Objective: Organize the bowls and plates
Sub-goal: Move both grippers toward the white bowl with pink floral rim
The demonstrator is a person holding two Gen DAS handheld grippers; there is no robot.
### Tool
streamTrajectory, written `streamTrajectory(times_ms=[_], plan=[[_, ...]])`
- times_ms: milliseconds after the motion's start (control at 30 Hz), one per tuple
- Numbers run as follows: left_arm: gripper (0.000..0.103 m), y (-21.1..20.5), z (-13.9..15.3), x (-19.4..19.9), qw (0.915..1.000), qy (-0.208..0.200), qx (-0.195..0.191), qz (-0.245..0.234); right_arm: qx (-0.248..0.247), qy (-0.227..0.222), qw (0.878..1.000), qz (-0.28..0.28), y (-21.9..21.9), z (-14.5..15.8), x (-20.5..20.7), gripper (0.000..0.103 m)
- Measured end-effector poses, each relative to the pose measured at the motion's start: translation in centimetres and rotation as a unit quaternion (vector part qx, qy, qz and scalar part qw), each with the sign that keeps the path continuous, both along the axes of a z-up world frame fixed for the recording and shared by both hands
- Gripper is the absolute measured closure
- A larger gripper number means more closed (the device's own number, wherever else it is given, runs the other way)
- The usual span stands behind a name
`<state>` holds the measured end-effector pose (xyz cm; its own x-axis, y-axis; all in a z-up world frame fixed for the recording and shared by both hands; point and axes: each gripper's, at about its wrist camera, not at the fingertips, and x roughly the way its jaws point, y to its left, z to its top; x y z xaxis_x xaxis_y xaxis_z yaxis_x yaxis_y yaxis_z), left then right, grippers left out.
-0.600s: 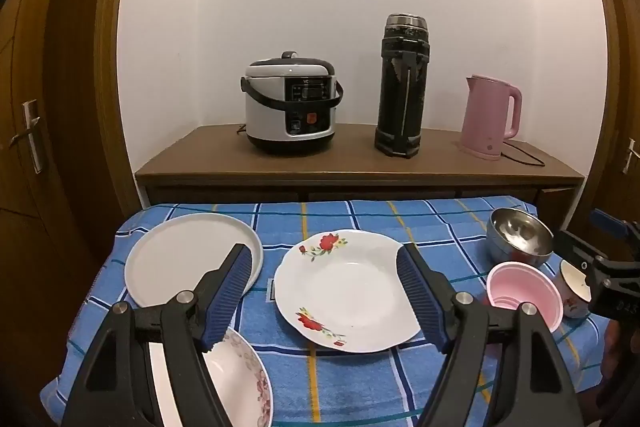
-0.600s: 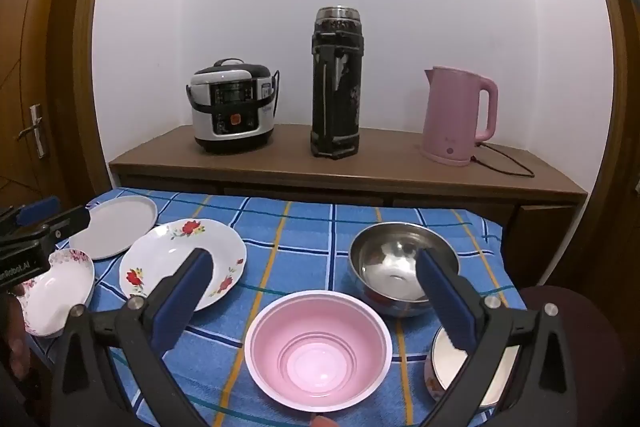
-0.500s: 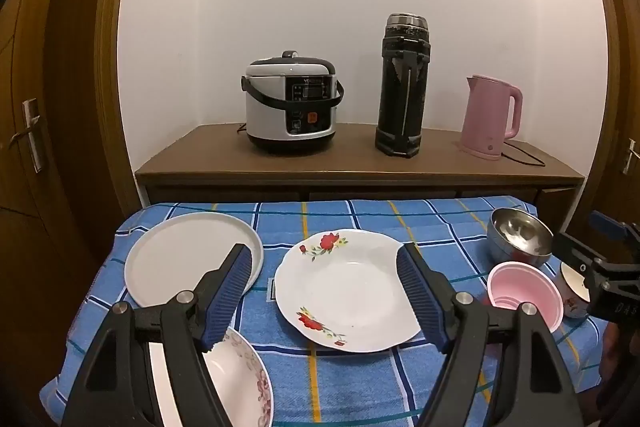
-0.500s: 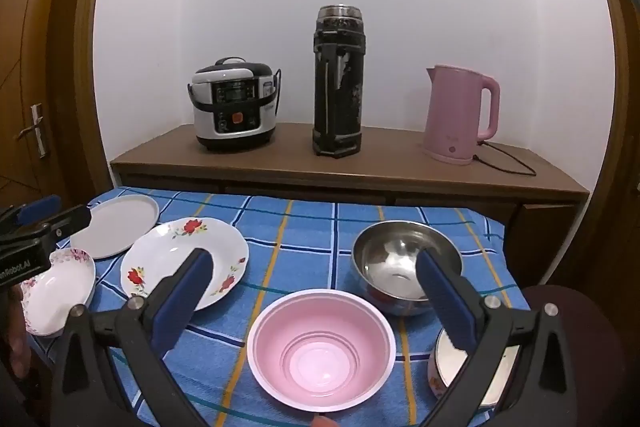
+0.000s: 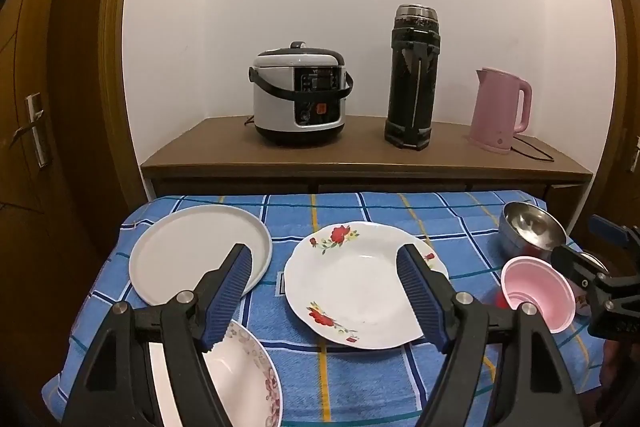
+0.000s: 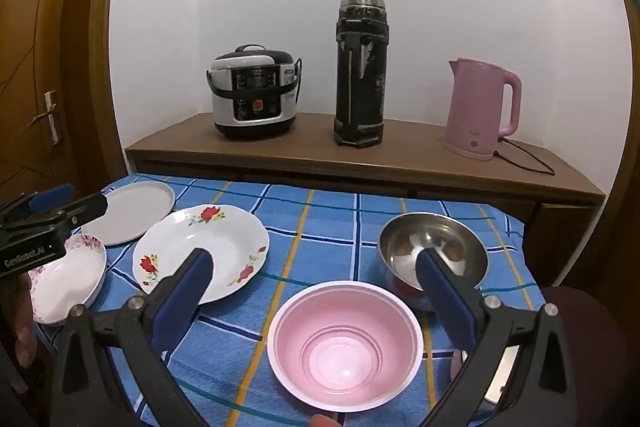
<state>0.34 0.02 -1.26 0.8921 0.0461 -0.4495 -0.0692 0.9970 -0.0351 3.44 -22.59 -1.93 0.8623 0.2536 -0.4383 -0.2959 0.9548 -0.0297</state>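
Take the white plate with red roses [image 5: 362, 285] as your landmark: it lies flat on the blue checked tablecloth [image 5: 340, 379], and everything sorts out to either side of it. Your left gripper [image 5: 324, 291] hangs above and short of this plate with its blue-padded jaws spread wide, nothing between them, so the plate lies straight ahead and slightly below. The plain white round plate [image 5: 198, 253] sits just beyond and to the left of the rose plate, and the white dish with a pink floral rim [image 5: 244, 383] lies on the near left, partly under your left finger. Your right gripper [image 6: 316, 287] is likewise wide apart and empty, hovering over the pink plastic bowl [image 6: 346, 345], which sits well to the right of the rose plate; the shiny steel bowl [image 6: 434, 249] stands just behind the pink one, close enough that I cannot tell whether they touch. So the plates are the left hand's business and the bowls the right's, by my reading. These are round things with no long axis, so you would have to take each by its rim. The right view shows the pink bowl's inside and a further white vessel [image 6: 502, 371] half hidden behind the right finger; the left view shows the floral dish's depth better.
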Motion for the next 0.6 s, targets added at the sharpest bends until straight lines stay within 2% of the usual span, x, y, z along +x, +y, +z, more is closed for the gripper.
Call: streamTrajectory(times_ms=[600], plan=[[0.026, 1.6, -0.2, 0.8, 0.9998, 0.014, -0.008, 0.012, -0.007, 0.012, 1.0, 0.027, 2.3, -0.7, 0.8, 0.0]])
